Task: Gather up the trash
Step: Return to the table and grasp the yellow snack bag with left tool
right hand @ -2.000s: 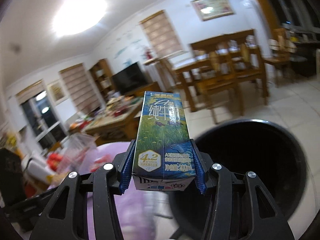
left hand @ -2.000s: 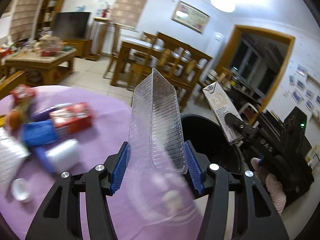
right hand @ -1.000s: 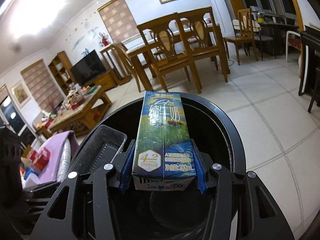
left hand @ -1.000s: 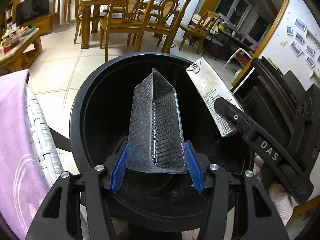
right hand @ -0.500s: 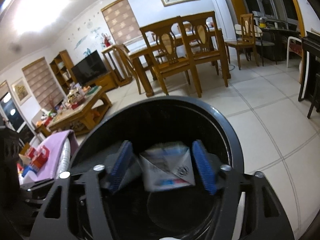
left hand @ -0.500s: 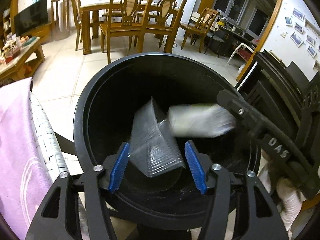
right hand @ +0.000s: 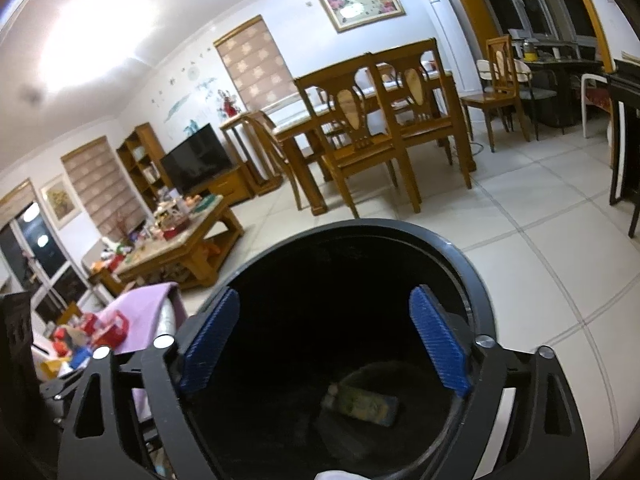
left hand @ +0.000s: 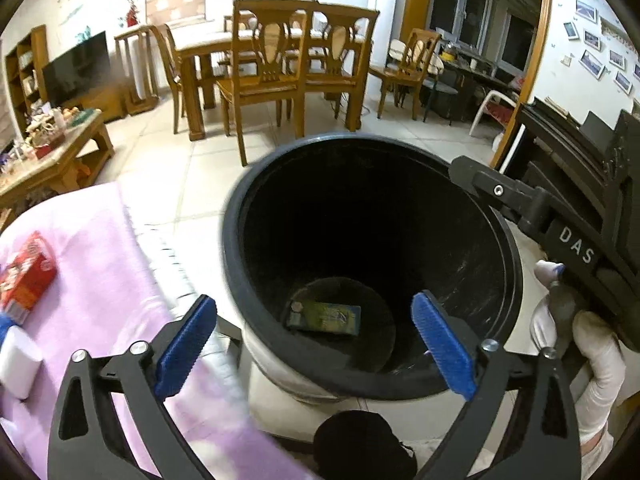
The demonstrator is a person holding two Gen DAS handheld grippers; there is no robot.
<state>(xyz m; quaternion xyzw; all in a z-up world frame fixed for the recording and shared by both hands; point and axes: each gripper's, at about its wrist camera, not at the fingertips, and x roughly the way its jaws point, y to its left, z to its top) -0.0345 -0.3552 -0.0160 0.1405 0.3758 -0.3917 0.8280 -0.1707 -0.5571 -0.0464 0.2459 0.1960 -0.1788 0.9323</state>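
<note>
Jaws of the left gripper (left hand: 316, 340) and right gripper (right hand: 324, 348) stand wide and empty above the bin (left hand: 240, 216), the carton (left hand: 326, 317) lying at its bottom; risk: swinging toward remaining trash (left hand: 26, 272) left of the jaws may clip the rim.

right claw (left hand: 576, 246): white letters "DAS" on its black arm, seen from the left wrist view
milk carton (left hand: 325, 317): lying in the black bin (left hand: 236, 216), print too small to read
red packet (left hand: 25, 272): on the purple bench cloth, lettering blurred, unreadable
</note>
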